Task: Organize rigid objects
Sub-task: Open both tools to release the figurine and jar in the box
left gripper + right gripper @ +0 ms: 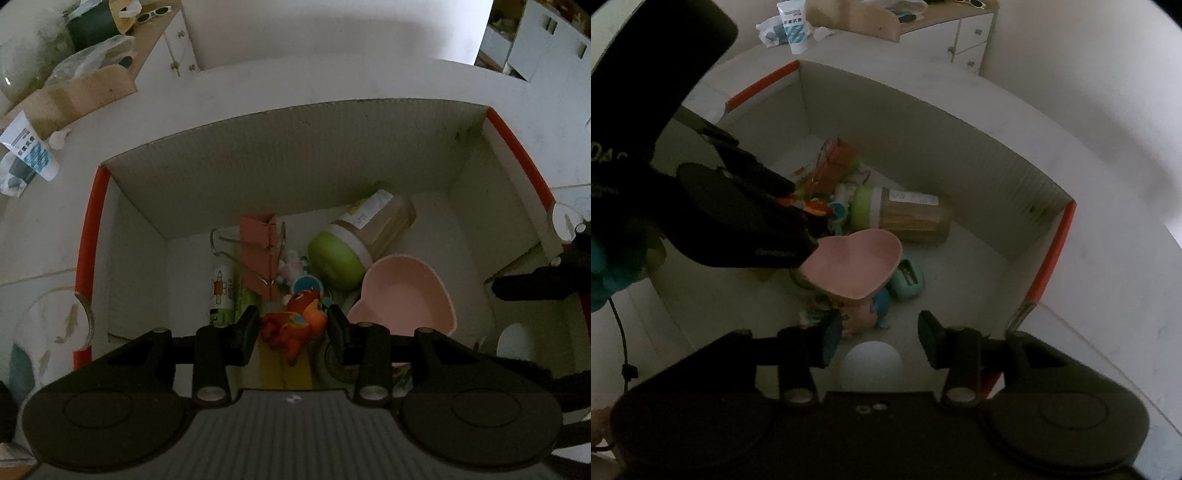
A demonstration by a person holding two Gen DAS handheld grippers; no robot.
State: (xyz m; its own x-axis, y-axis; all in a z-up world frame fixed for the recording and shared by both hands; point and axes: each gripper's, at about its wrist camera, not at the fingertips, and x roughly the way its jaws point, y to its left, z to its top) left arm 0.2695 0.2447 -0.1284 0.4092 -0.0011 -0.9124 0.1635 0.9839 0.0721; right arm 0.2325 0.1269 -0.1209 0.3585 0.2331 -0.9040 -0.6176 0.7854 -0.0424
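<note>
Orange toy point(293, 326) between the left hand-held gripper's point(291, 328) parted fingers (inside the box point(258, 155)).

Right tongs point(877, 338) hang open over the white box point(923, 122); pink heart bowl point(855, 260) at twelve o'clock, jar point(905, 214) beyond.

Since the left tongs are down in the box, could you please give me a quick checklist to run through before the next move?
1. Left tongs straddle the orange toy figure: ok.
2. Left fingers actually gripping the toy: cannot tell; small gaps show on both sides.
3. Pink heart bowl apart from the left tongs: not ok, right beside them.
4. Right tongs open, holding nothing: ok.
5. Green-lidded jar lying on its side, away from both tongs: ok.
6. Cardboard box walls apart from both tongs: ok.
</note>
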